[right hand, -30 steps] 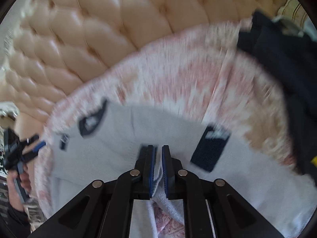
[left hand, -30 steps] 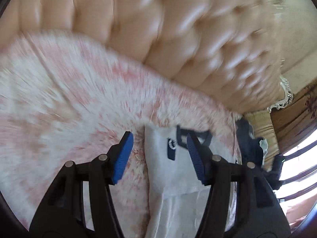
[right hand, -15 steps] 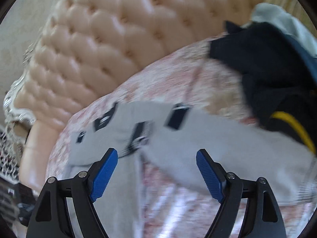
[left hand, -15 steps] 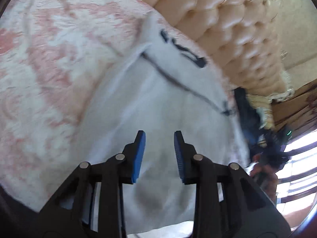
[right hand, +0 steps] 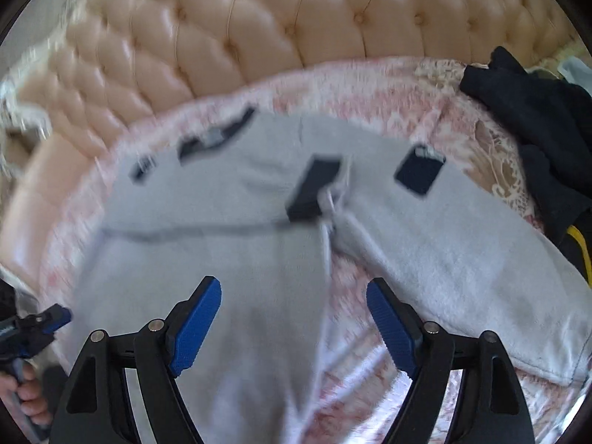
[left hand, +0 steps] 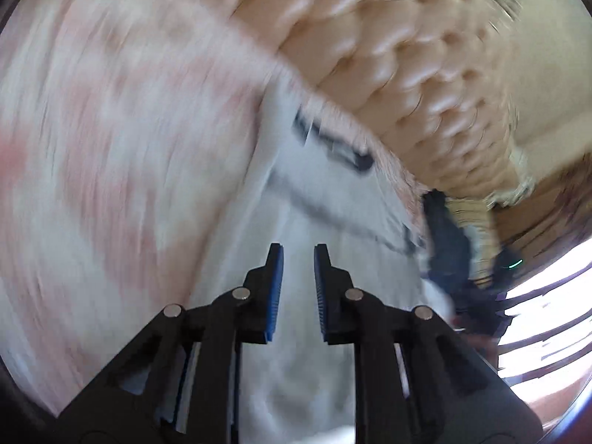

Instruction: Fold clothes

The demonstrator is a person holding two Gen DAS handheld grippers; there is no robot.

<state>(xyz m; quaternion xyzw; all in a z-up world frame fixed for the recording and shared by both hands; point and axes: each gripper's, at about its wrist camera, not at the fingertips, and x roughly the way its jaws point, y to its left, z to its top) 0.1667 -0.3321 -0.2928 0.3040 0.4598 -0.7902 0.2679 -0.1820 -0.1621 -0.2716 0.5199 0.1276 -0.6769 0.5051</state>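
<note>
A light grey pair of trousers (right hand: 236, 222) with dark patches lies spread on a pink-and-white patterned bedspread (right hand: 388, 111), waist toward the headboard, legs apart. My right gripper (right hand: 294, 318) is wide open and empty above the gap between the legs. My left gripper (left hand: 299, 259) hovers over the grey cloth (left hand: 318, 192) with its jaws a narrow gap apart and nothing between them; this view is blurred. The left gripper also shows at the left edge of the right wrist view (right hand: 40, 323).
A tufted peach headboard (right hand: 259, 26) runs along the far side. A pile of dark clothes (right hand: 547, 118) with a yellow stripe lies at the right of the bed. A bright window (left hand: 547, 303) is at the right.
My right gripper let go of the grey cloth, opened wide and now sits over the gap between the legs. My left gripper narrowed its jaws and swung over the trousers.
</note>
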